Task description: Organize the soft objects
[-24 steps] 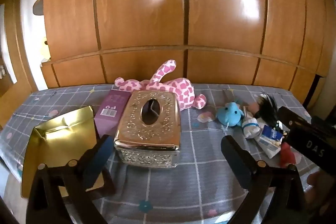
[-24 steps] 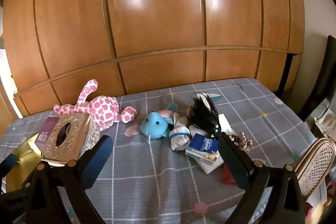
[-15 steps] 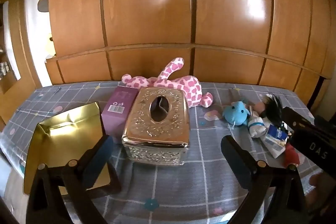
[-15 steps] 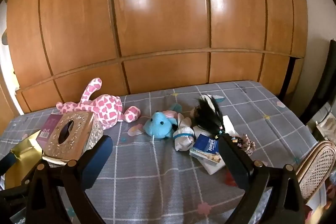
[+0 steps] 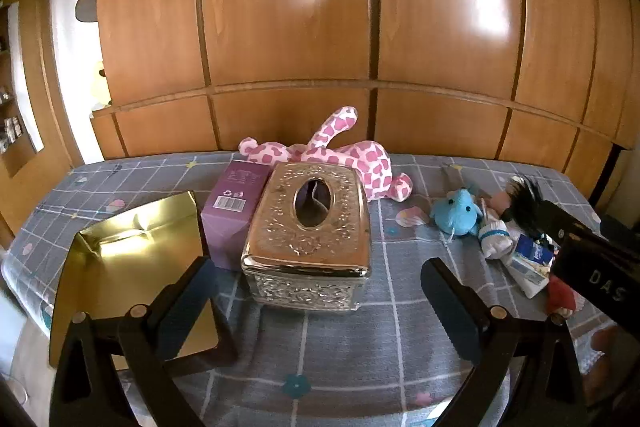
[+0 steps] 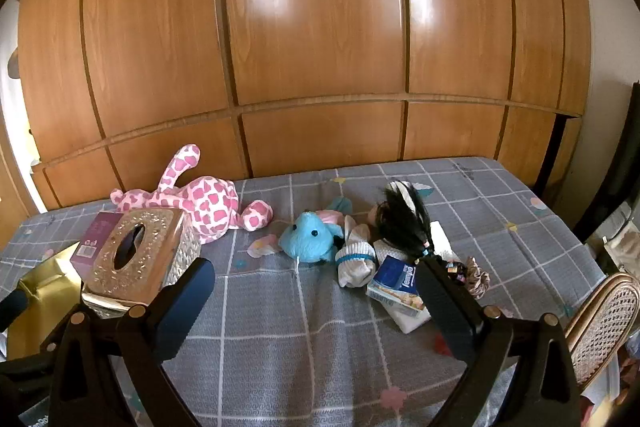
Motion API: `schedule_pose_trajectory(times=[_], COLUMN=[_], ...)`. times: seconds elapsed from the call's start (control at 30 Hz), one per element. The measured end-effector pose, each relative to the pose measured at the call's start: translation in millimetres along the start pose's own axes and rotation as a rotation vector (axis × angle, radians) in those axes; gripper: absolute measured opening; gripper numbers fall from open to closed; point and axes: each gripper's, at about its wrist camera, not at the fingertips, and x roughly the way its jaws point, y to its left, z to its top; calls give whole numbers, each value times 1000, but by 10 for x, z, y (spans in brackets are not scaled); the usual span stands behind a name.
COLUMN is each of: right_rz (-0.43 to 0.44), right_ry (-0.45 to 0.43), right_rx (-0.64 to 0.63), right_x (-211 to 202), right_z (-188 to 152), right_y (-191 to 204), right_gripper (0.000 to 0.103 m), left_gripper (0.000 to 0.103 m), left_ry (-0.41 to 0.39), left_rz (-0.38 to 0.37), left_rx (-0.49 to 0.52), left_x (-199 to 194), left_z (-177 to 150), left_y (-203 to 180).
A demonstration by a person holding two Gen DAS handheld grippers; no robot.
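A pink spotted plush lies at the back of the grey checked tablecloth. A blue plush, a white sock, a black-haired doll and a scrunchie lie in a pile at the right. My left gripper is open and empty, hovering in front of the tissue box. My right gripper is open and empty, short of the pile.
An embossed metal tissue box stands mid-table beside a purple carton and a gold bag. A tissue packet lies by the sock. A wicker chair stands at the right. Wooden wardrobe doors rise behind.
Both grippers have pulled back and risen slightly, so the table objects sit a little farther off. Both stay open. Nothing on the table has moved.
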Motion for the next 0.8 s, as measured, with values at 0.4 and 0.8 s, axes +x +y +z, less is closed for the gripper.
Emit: schedule_pose_trajectory(times=[0.4, 0.8], right_rz=[-3, -27], right_ry=[4, 7], right_rx=[-6, 10], right_x=[33, 92], right_z=[-16, 9], right_y=[21, -117], right_gripper=[102, 102], left_gripper=[103, 103], left_ry=[15, 24], left_rz=[5, 7], left_rx=[-4, 6], left_x=[24, 41], left_z=[-16, -38], left_y=[39, 8])
